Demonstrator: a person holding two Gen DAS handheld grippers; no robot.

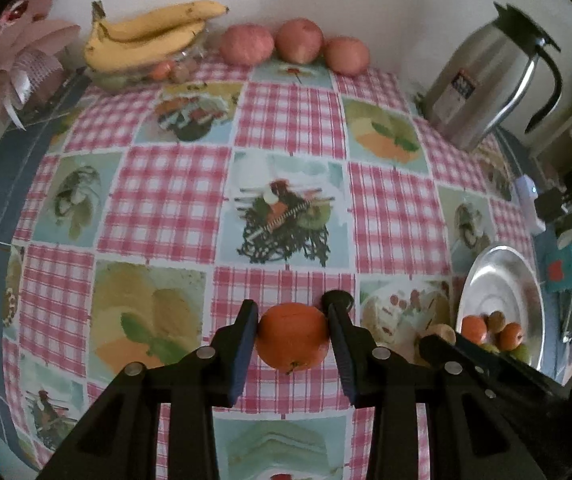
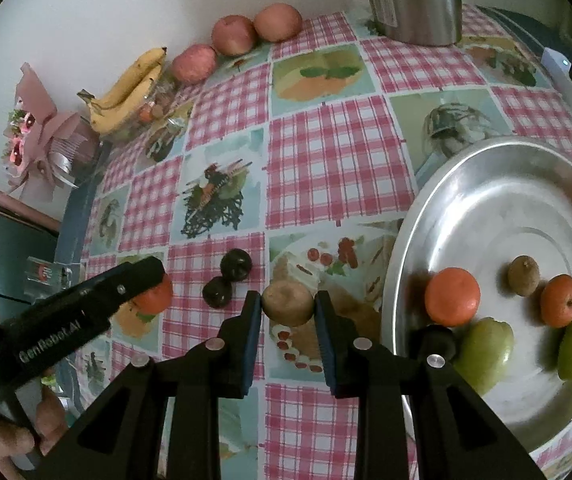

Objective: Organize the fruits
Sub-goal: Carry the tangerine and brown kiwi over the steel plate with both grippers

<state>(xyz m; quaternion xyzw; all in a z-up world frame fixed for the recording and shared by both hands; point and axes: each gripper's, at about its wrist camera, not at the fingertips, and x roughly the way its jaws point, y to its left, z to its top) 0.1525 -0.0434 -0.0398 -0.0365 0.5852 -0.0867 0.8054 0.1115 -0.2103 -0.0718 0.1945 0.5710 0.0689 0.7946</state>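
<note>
My left gripper (image 1: 292, 320) is shut on an orange tangerine (image 1: 292, 342) just above the checked tablecloth; it also shows in the right wrist view (image 2: 153, 294). My right gripper (image 2: 288, 306) is shut on a brown kiwi (image 2: 288, 304), just left of the steel plate (image 2: 498, 160). The plate holds two tangerines (image 2: 452, 297), a kiwi (image 2: 523, 275) and two green fruits (image 2: 486, 350). Two dark plums (image 2: 235, 265) lie on the cloth between the grippers.
Three red apples (image 1: 300, 40) and a banana bunch (image 1: 145, 36) on a glass bowl stand along the back wall. A steel thermos jug (image 1: 486, 84) stands at the back right. A pink bouquet (image 2: 37, 132) lies at the table's left edge.
</note>
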